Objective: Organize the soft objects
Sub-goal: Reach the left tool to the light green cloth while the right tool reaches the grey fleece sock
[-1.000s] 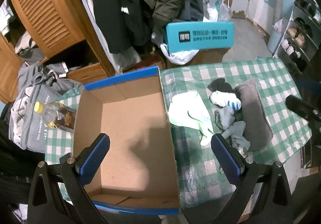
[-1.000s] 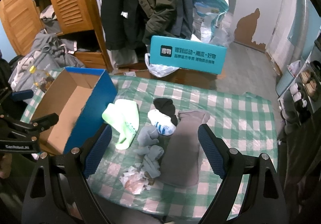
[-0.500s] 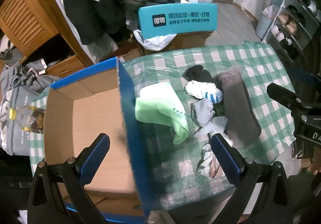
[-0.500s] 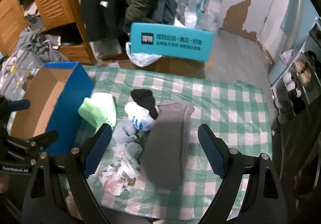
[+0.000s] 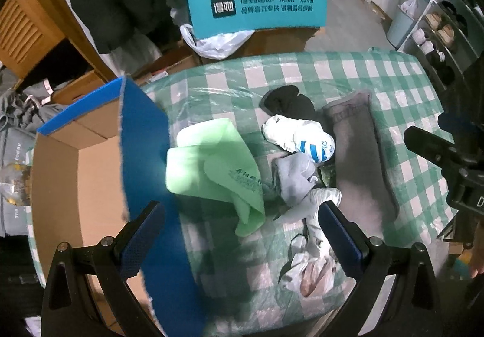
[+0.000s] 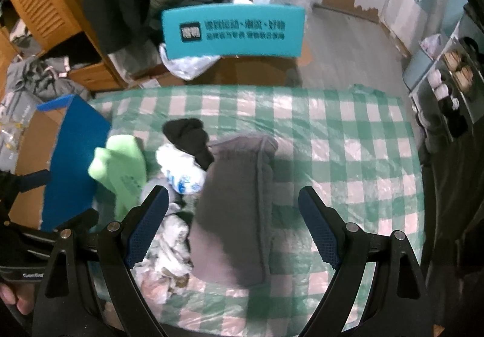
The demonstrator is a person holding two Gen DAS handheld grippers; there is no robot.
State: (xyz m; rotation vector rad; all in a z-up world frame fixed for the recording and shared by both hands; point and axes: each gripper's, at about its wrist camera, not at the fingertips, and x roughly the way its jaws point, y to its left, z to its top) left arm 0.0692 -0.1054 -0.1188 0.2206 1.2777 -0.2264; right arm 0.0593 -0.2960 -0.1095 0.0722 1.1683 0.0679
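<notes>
Two grippers, both spread wide and carrying nothing right now, so I'm basically lining up my first grab. Using the cardboard box (image 5: 75, 186) as my landmark and going left to right: the box is sitting at the left end of the checked tablecloth (image 5: 348, 77) with its blue wall facing the pile. Just right of that wall the green cloth (image 5: 208, 167) is lying folded, close to touching it. Further right I'm seeing a light grey sock (image 5: 295, 176) with a white-and-blue sock bundle (image 5: 302, 139) behind it, and a black sock (image 5: 287, 101) behind that. Farthest from the box is the long grey cloth (image 6: 236, 210), flat and lengthwise.

My left gripper (image 5: 242, 234) is hovering over the green cloth's near corner, and my right gripper (image 6: 233, 225) is straddling the grey cloth, still above it I think.

For doing this well: I'm guessing the green one goes first since it's nearest the box. I'd be coming down on a folded ridge, not the flat part, pinching several layers so it isn't unfolding on the lift, and clearing the blue wall before letting go. Crumpled wrappers (image 5: 308, 264) in front of the pile aren't soft goods, so I'm steering around them.
</notes>
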